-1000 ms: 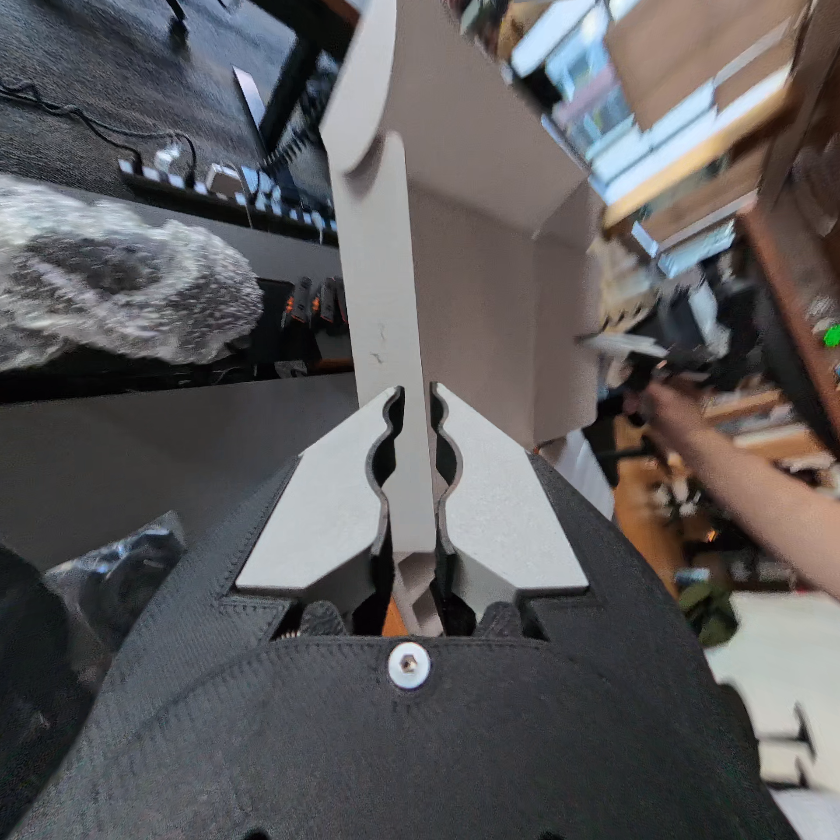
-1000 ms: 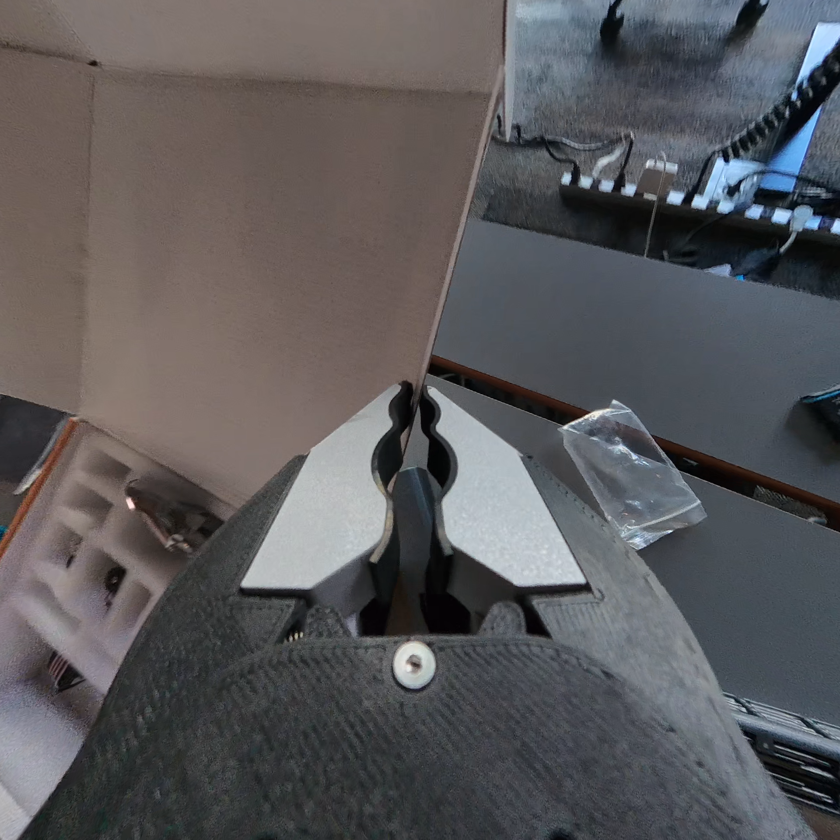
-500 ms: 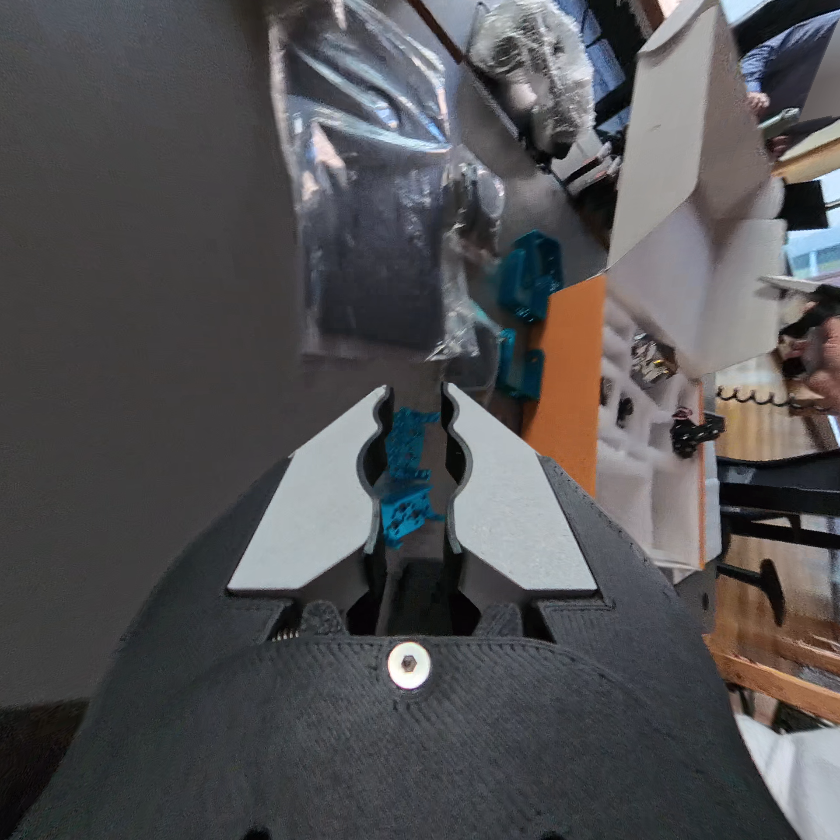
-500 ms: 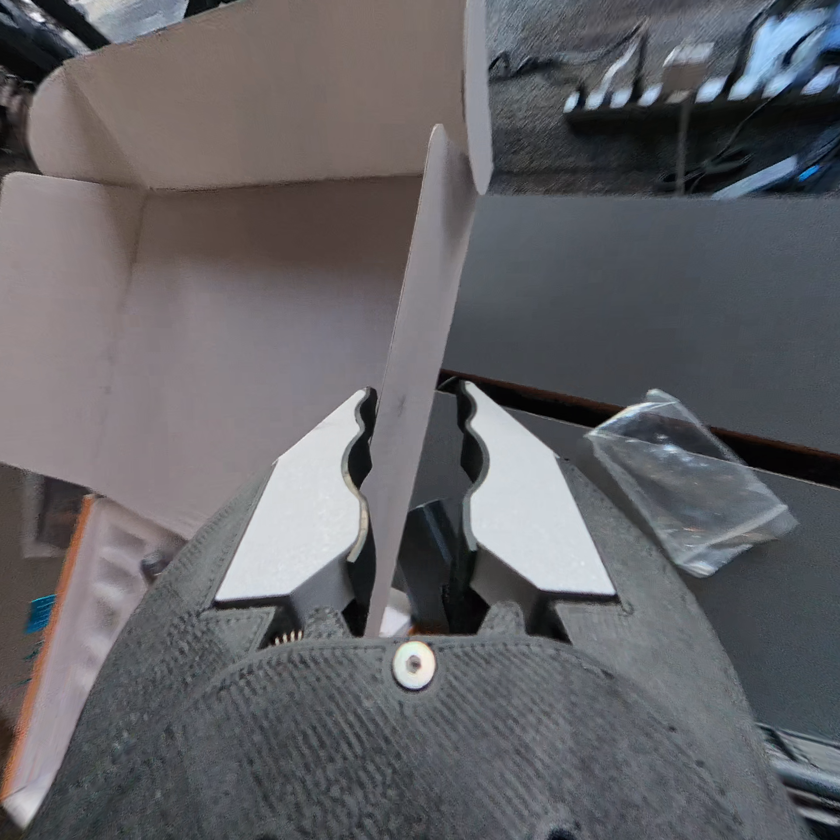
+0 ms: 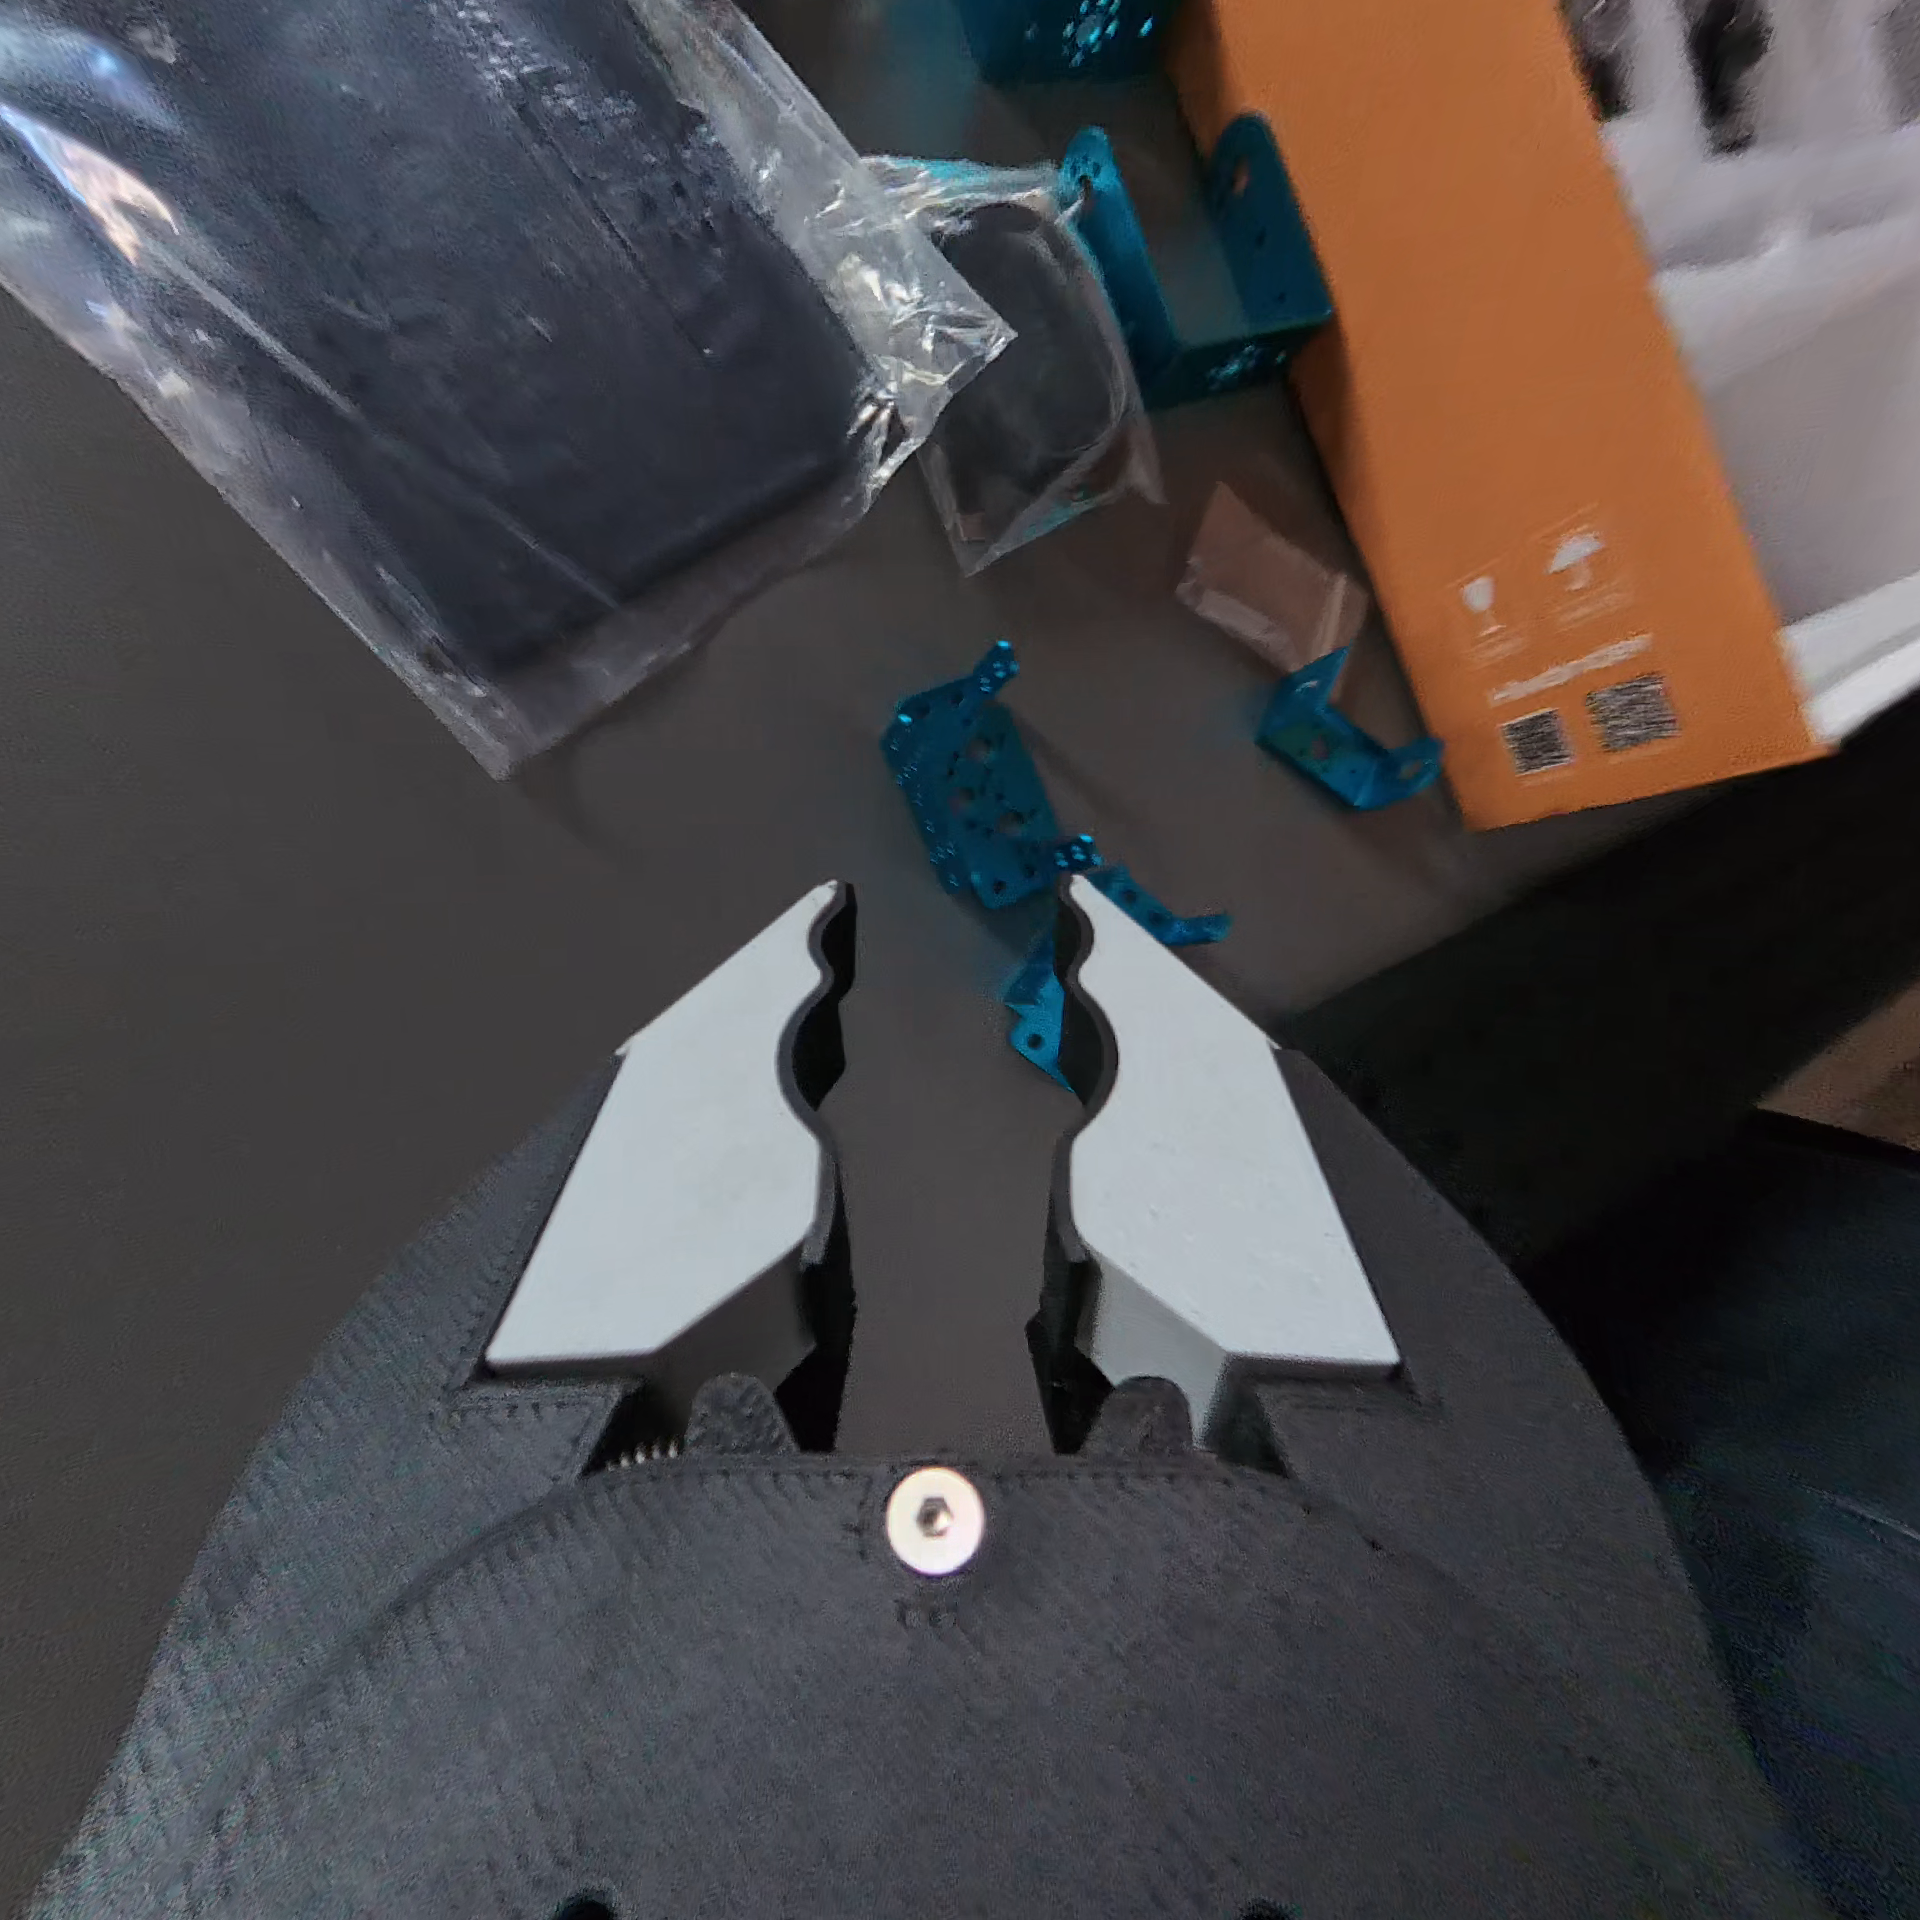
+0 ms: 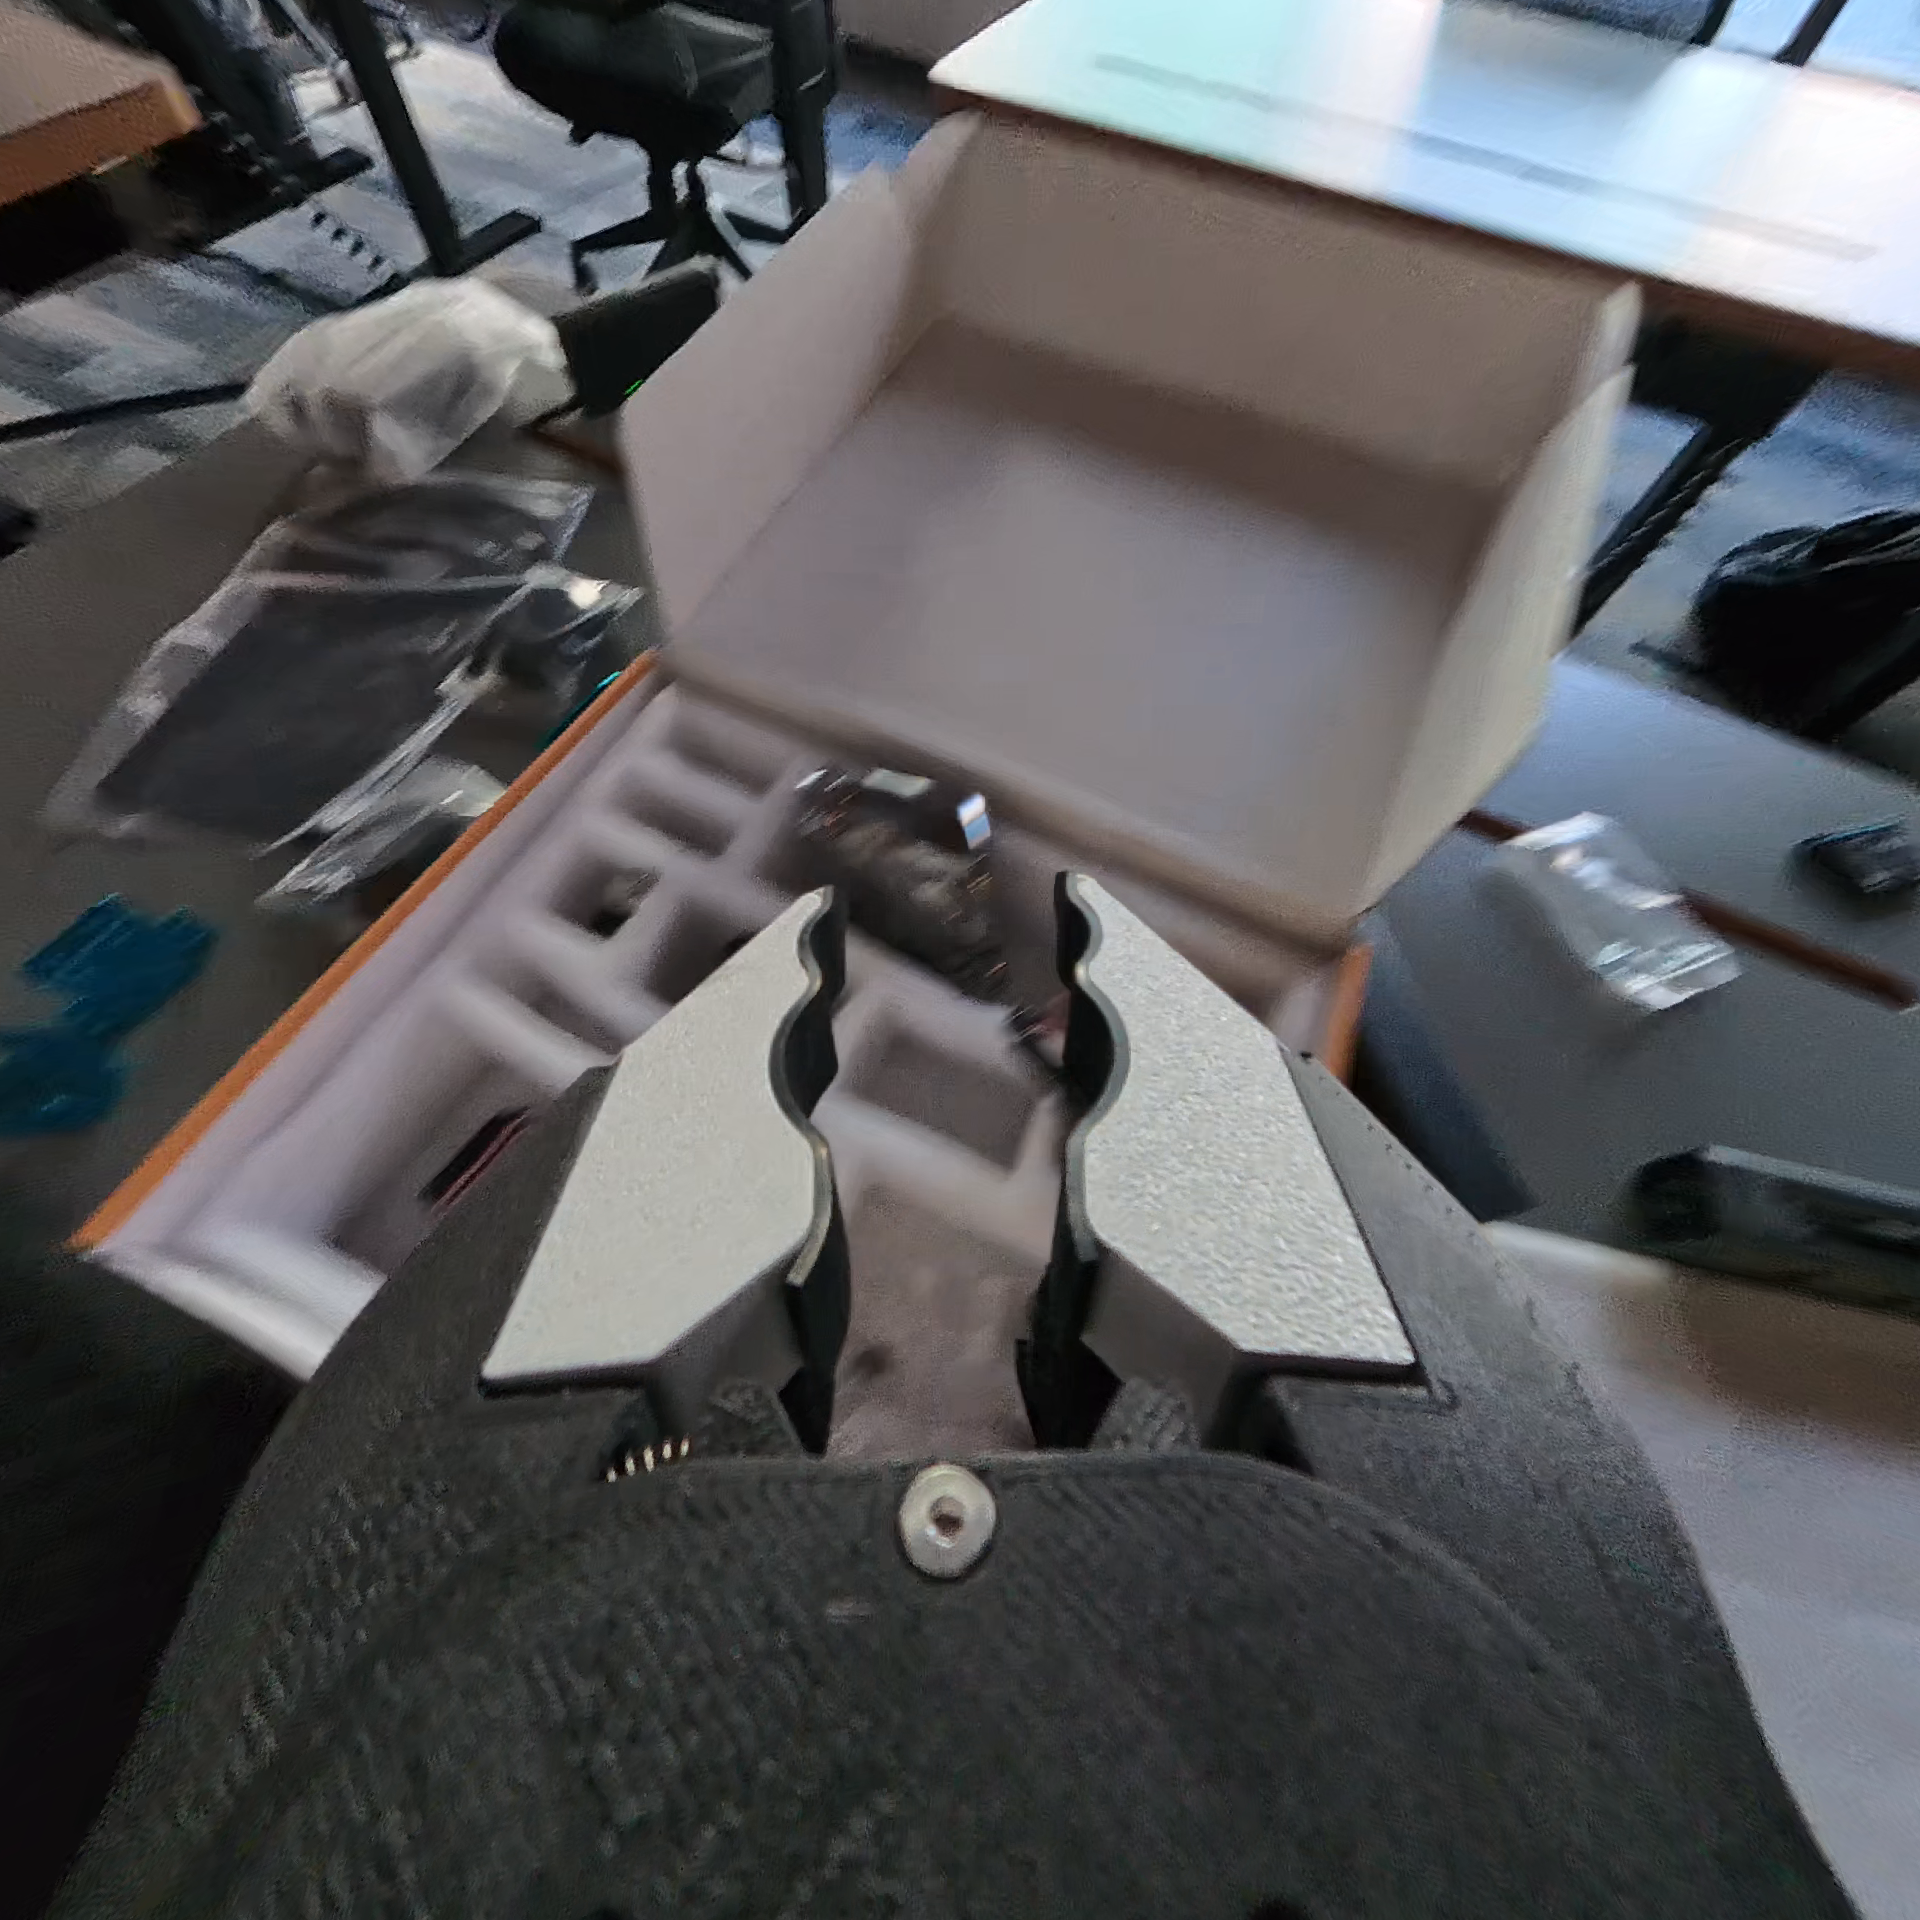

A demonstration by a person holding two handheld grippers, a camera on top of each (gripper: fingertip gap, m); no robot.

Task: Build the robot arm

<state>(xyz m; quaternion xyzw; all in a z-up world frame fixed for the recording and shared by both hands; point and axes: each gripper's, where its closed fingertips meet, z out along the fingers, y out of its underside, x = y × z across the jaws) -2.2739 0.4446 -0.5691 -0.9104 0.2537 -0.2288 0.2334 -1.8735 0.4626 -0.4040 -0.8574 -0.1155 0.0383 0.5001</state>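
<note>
My left gripper (image 5: 954, 902) is open and empty, low over the dark table (image 5: 260, 935). Just ahead of its tips lie small blue metal brackets (image 5: 961, 790), one (image 5: 1039, 1013) partly hidden behind the right finger (image 5: 1184, 1143). The orange box (image 5: 1475, 416) lies to the right. My right gripper (image 6: 945, 896) is open and empty above the same box (image 6: 343, 977). Its white foam insert (image 6: 582, 997) has several pockets, and a dark metal part (image 6: 914, 862) lies in it. The white lid (image 6: 1091, 561) stands open behind.
A large clear bag with a dark item (image 5: 436, 312) and a smaller bag (image 5: 1029, 384) lie on the table. More blue brackets (image 5: 1195, 260) sit by the box, another (image 5: 1345, 743) near its corner. A clear bag (image 6: 1621, 914) lies right of the box. Office chairs (image 6: 665, 94) stand beyond. Spacing between my two grippers at the tips: around 45 centimetres. To reach the white lid (image 6: 1091, 561) in a straight line is about 30 centimetres for my right fingers, about 50 centimetres for my left.
Both grippers let go of the box lid's side flaps and opened. The left swung down to the table by the blue brackets. The right pulled back over the box's insert.
</note>
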